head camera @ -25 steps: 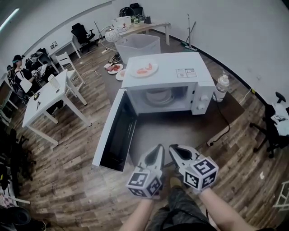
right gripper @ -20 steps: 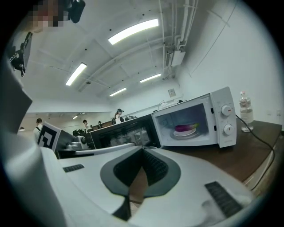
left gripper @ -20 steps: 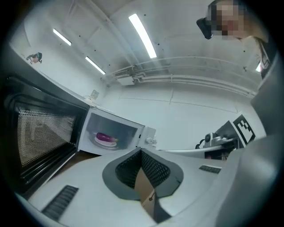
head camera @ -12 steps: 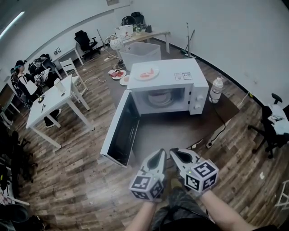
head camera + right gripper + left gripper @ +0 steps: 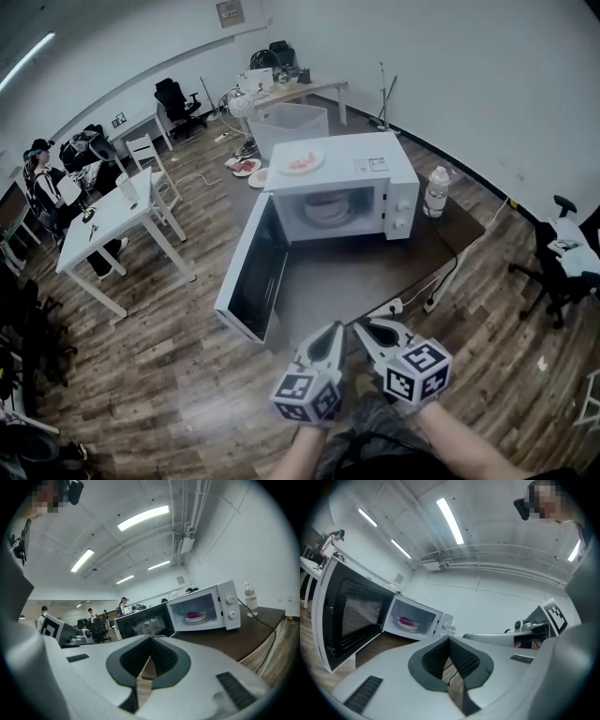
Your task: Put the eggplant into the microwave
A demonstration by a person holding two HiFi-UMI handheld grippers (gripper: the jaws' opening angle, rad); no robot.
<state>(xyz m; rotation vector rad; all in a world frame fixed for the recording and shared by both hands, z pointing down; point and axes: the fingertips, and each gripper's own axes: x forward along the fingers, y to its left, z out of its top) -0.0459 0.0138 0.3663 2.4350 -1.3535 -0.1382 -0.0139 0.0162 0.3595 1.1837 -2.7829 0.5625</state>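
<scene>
The purple eggplant lies on a white plate inside the white microwave. The microwave door hangs wide open to the left. Both grippers are held side by side near the bottom of the head view, well back from the microwave and pointing toward it. My left gripper is shut with nothing between its pads. My right gripper is shut too and holds nothing. In the left gripper view, the right gripper's marker cube shows at the right edge.
The microwave stands on a low dark brown table with a water bottle beside it. A plate of red food rests on the microwave's top. A power strip and cable lie by the table. Behind stand a white bin and a white desk.
The view and both grippers have drawn back from the microwave, which now looks smaller and farther off. The jaws of both stay shut and side by side.
</scene>
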